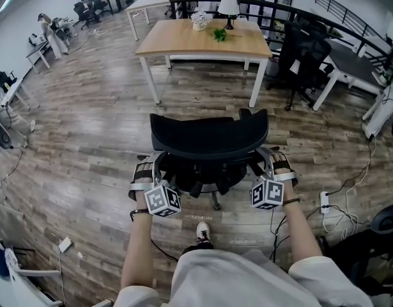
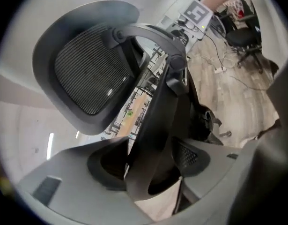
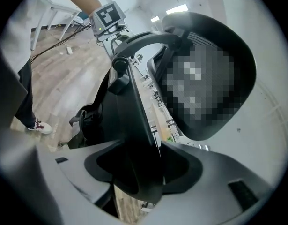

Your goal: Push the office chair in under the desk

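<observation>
I have my left tool and right tool each pinching the back frame of the office chair, well apart from the far counter.

A black mesh-backed office chair; a pale wooden tabletop on white legs; a grey-brown, streaky plank floor.

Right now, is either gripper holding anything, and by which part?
Both hold the office chair: the left gripper is closed on the left side bar of its backrest frame, the right gripper on the right side bar.
</observation>
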A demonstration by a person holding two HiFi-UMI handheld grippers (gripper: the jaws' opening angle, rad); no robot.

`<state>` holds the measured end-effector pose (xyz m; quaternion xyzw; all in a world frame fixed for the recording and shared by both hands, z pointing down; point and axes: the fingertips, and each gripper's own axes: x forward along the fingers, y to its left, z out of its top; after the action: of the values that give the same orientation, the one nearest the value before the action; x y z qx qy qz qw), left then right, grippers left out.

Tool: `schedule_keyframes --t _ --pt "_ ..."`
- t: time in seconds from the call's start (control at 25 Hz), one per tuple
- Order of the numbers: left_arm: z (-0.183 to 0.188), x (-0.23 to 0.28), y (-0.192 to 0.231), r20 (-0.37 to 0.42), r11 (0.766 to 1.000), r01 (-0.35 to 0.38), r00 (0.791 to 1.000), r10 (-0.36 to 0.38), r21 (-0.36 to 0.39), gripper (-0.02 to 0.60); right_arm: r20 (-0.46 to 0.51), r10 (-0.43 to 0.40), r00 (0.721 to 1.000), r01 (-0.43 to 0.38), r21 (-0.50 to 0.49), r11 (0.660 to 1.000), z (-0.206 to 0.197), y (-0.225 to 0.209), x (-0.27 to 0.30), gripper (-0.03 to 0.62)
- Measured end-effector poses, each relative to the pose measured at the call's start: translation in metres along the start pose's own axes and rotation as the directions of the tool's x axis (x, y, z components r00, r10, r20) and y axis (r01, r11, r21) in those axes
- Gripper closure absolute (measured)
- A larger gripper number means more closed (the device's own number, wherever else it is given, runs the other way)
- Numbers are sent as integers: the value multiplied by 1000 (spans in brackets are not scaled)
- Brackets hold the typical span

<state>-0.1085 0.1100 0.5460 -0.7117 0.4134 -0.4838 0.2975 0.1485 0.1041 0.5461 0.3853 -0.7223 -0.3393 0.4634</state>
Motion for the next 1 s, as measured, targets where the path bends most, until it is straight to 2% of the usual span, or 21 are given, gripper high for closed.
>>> schedule_keyframes --t 0.08,0.44,0.6,0.76,0.88,1.0 --pt "0 1 3 18 999 -37 999 37 32 310 -1 -14 1000 14 -18 1000 -1 -1 1 352" --pt "2 4 6 64 973 -168 985 159 157 331 -37 -115 993 110 -121 987 -4 -9 12 373" --pt "-1 10 9 60 960 -231 973 225 160 334 -8 -145 989 142 -142 980 -4 -9 18 375" --pt "-7 21 20 31 962 -233 972 231 145 334 20 -167 986 168 -135 977 1 -16 31 376" --pt "-14 33 29 24 959 -243 970 242 144 334 -1 -159 987 158 -129 979 4 -22 48 378" --pt "-19 45 37 26 945 -288 957 288 155 334 -49 -135 990 128 -124 984 5 -26 64 379"
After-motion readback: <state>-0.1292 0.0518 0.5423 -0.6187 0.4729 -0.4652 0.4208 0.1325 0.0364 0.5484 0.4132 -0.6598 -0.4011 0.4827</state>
